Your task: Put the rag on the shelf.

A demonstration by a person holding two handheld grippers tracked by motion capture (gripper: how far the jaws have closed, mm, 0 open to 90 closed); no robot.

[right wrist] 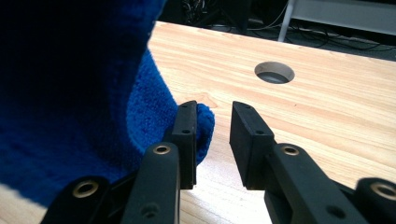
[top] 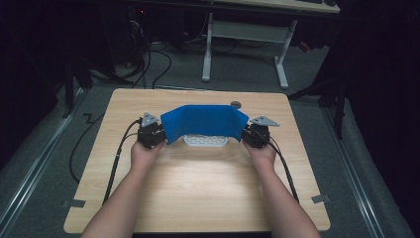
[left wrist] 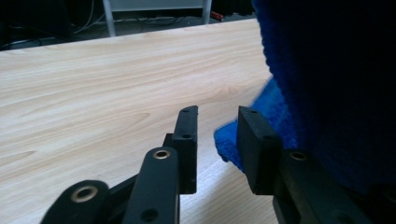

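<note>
1. High view: a blue cloth (top: 204,123) stands raised above the middle of the counter (top: 198,188), stretched in a shallow arc between the left gripper (top: 157,135) at its left end and the right gripper (top: 249,134) at its right end. A white perforated thing (top: 206,141), too small to name, lies on the counter just under the cloth's lower edge. A round hole (top: 236,104) sits in the counter just behind the cloth. The cloth appears lifted and spread; laying it down or folding it looks still to come.

2. Left gripper view: the left gripper (left wrist: 217,140) has its jaws parted, with a gap between them. A corner of the blue cloth (left wrist: 327,93) pokes into that gap and lies against the right-hand jaw, while the rest hangs over that side. No firm pinch shows here, so the hold at this end looks loose or just let go.

3. Right gripper view: the right gripper (right wrist: 214,140) also stands with jaws apart. The blue cloth (right wrist: 70,93) hangs to the left of the jaws, a corner wrapping the left-hand jaw and bulging slightly into the gap. The hole (right wrist: 274,72) lies beyond the cloth on bare counter (right wrist: 327,116).
</note>
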